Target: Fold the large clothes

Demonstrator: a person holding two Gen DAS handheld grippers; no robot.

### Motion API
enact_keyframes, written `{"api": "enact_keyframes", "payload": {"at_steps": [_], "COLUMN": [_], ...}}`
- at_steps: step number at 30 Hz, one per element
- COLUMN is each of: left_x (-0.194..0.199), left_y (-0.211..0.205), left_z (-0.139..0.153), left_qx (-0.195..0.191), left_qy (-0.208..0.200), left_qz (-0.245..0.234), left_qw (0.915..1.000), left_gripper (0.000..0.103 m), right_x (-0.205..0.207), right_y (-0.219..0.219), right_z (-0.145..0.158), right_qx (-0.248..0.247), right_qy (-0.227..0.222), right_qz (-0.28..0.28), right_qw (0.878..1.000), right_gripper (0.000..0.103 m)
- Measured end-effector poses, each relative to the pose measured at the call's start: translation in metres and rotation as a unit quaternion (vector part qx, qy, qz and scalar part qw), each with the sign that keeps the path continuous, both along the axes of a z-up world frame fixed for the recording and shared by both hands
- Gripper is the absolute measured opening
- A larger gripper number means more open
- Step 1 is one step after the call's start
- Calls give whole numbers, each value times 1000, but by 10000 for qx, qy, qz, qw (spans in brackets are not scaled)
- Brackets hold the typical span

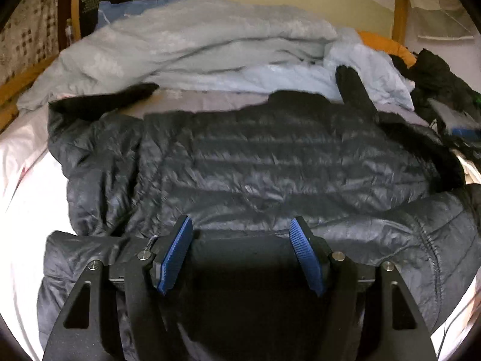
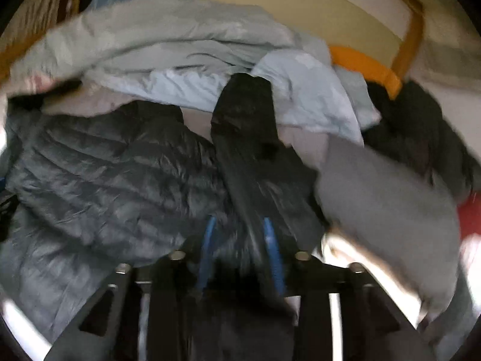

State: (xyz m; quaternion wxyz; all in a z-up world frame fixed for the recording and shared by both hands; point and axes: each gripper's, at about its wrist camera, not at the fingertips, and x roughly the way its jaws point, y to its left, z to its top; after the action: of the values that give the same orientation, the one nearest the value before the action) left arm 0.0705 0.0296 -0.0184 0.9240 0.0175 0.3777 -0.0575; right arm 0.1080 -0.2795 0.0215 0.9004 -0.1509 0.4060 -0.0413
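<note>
A dark grey quilted puffer jacket [image 1: 255, 168] lies spread on the bed, back up, collar toward the far side. My left gripper [image 1: 242, 228] is open just above the jacket's near hem, with nothing between its blue pads. In the blurred right wrist view the jacket [image 2: 114, 174] lies to the left, and its right sleeve [image 2: 252, 156] runs from between my fingers up toward the bedding. My right gripper [image 2: 240, 228] is shut on that sleeve.
A crumpled pale blue-grey duvet [image 1: 186, 45] is heaped behind the jacket. A grey garment [image 2: 384, 204] and dark clothes [image 2: 421, 132] lie to the right, with an orange item [image 2: 366, 66] near the wooden bed frame [image 1: 399, 9]. White sheet [image 1: 27, 180] shows at left.
</note>
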Motion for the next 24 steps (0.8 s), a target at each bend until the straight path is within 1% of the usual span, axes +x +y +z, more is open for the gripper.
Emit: {"api": "enact_keyframes", "payload": {"at_steps": [1, 3, 5, 6, 8, 10, 11, 12, 13, 14, 15, 18, 19, 20, 21, 22, 23, 24], "left_x": [1, 1, 1, 0, 1, 2, 2, 1, 1, 1, 1, 0, -1, -1, -1, -1, -2, -2], "left_y": [-2, -7, -13, -14, -16, -10, -7, -6, -4, -3, -3, -5, -6, -8, -8, -9, -9, -9], "left_z": [-2, -4, -8, -9, -10, -8, -7, -6, -4, -4, -4, -5, -4, -4, -4, -3, -3, -2], "left_qx": [88, 257, 473, 533, 522, 383, 301, 223, 152, 138, 152, 229, 263, 291, 305, 307, 286, 240], "left_qy": [-11, -48, -92, -99, -63, 26, 61, 72, 71, 65, 54, 33, 15, 8, 18, 34, 48, 59], "left_qz": [-5, -27, -35, -47, -69, -38, -21, -22, -16, -1, 18, 14, 8, -10, -34, -65, -82, -90], "left_qw": [10000, 9997, 9988, 9985, 9986, 9993, 9995, 9997, 9999, 9999, 9999, 9997, 9997, 9996, 9995, 9995, 9995, 9997], "left_gripper": [66, 66, 66, 66, 66, 66, 66, 66, 66, 66, 66, 66, 66, 66, 66, 66, 66, 66], "right_x": [12, 41, 73, 78, 97, 104, 106, 108, 108, 105, 98, 77, 61, 48, 39, 19, 8, -12], "right_y": [4, 11, 20, 20, 24, 21, 17, 12, 8, 2, -2, -10, -10, -8, -6, -4, -3, -6], "right_z": [-4, -16, -33, -39, -51, -56, -57, -58, -58, -55, -49, -31, -23, -18, -15, -10, -7, -2], "right_qx": [-33, -85, -564, -723, -1127, -1249, -1218, -1125, -1050, -873, -697, -370, -221, -184, -171, -109, -46, 125], "right_qy": [96, 304, 503, 499, 460, 479, 487, 564, 608, 576, 441, 95, -44, -91, -95, -129, -155, -171], "right_qz": [-54, -324, -558, -625, -688, -722, -757, -838, -896, -942, -917, -919, -829, -707, -584, -381, -298, -167], "right_qw": [9999, 9990, 9956, 9942, 9902, 9884, 9885, 9885, 9886, 9900, 9924, 9950, 9963, 9973, 9981, 9991, 9994, 9996], "right_gripper": [56, 56, 56, 56, 56, 54, 47, 21, 6, 6, 5, 4, 4, 4, 4, 4, 4, 4]}}
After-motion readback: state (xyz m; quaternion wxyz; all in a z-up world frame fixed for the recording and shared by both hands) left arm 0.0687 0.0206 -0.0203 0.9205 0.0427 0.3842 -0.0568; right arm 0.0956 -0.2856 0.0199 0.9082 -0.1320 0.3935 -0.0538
